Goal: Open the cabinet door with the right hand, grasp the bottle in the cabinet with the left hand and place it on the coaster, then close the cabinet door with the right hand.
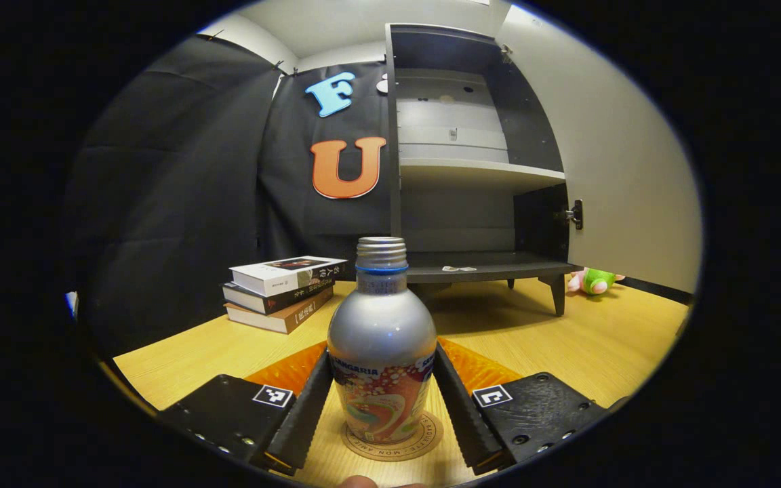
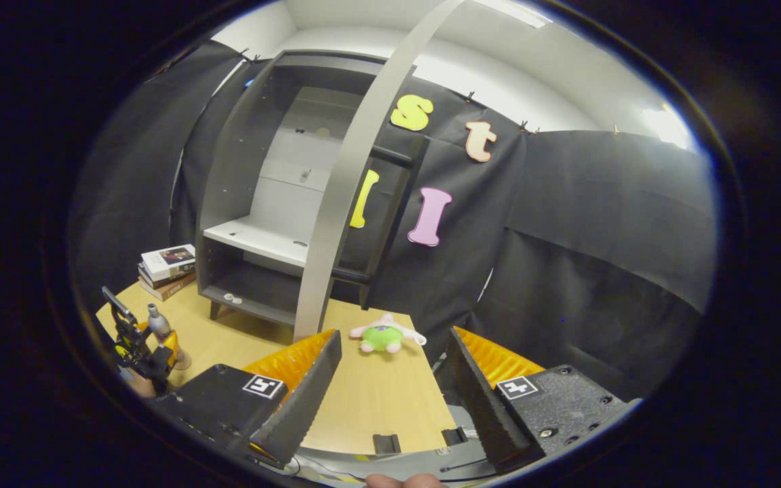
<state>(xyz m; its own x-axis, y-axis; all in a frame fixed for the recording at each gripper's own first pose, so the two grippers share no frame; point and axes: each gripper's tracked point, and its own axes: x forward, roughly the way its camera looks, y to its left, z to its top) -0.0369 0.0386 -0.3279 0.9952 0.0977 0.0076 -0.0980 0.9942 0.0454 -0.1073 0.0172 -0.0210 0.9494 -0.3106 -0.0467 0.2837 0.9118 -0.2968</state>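
A silver bottle (image 1: pixel 382 339) with a colourful label stands upright on the round coaster (image 1: pixel 426 439) on the wooden table. My left gripper (image 1: pixel 382 352) is shut on the bottle, one finger against each side of its body. In the right gripper view the same bottle (image 2: pixel 155 320) and left gripper (image 2: pixel 134 349) appear small at the far left. The dark cabinet (image 1: pixel 472 169) stands behind with its door (image 1: pixel 628 169) swung wide open. My right gripper (image 2: pixel 394 337) is open and holds nothing, close to the door (image 2: pixel 343 203), which is seen edge-on.
A stack of books (image 1: pixel 282 291) lies left of the cabinet. A green and pink plush toy (image 2: pixel 382 337) sits on the table beyond the door. Small white bits (image 1: pixel 458 269) rest on the cabinet's bottom shelf. The table's front edge (image 2: pixel 390 444) runs under my right gripper.
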